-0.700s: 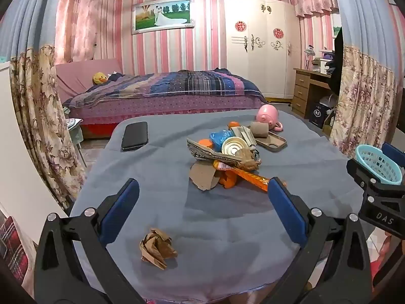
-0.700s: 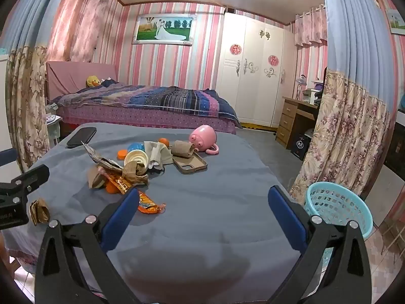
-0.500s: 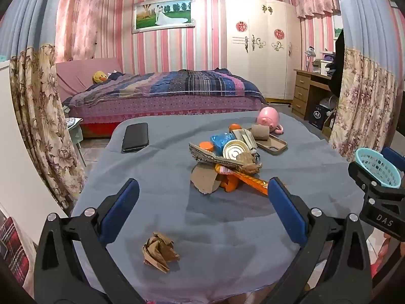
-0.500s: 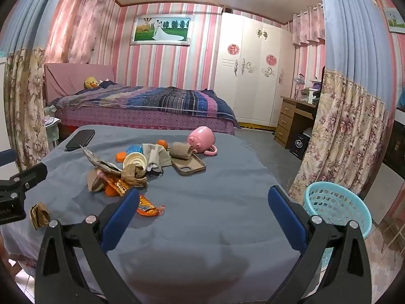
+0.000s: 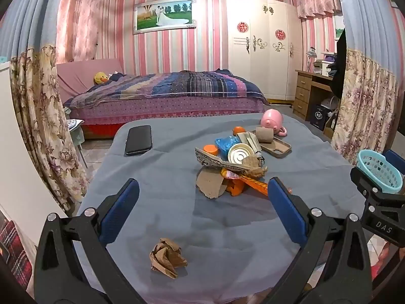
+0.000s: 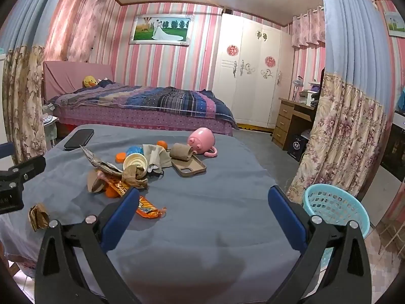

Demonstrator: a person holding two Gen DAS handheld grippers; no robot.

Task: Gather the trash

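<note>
A heap of trash lies mid-table on the blue-grey cloth: torn cardboard, an orange wrapper, a round lid, a blue bag, orange caps, a cardboard roll. A crumpled brown paper ball sits alone near the front edge, just ahead of my left gripper, which is open and empty. My right gripper is open over bare cloth right of the heap. The paper ball also shows at the left of the right wrist view. A light blue basket stands on the floor to the right.
A black phone lies at the table's far left. A pink pig mug and a brown phone case sit behind the heap. A bed, wardrobe, desk and floral curtains surround the table.
Both grippers have drawn back and tilted up slightly, so the heap and the paper ball sit a little lower and farther in view. Nothing was taken hold of.
</note>
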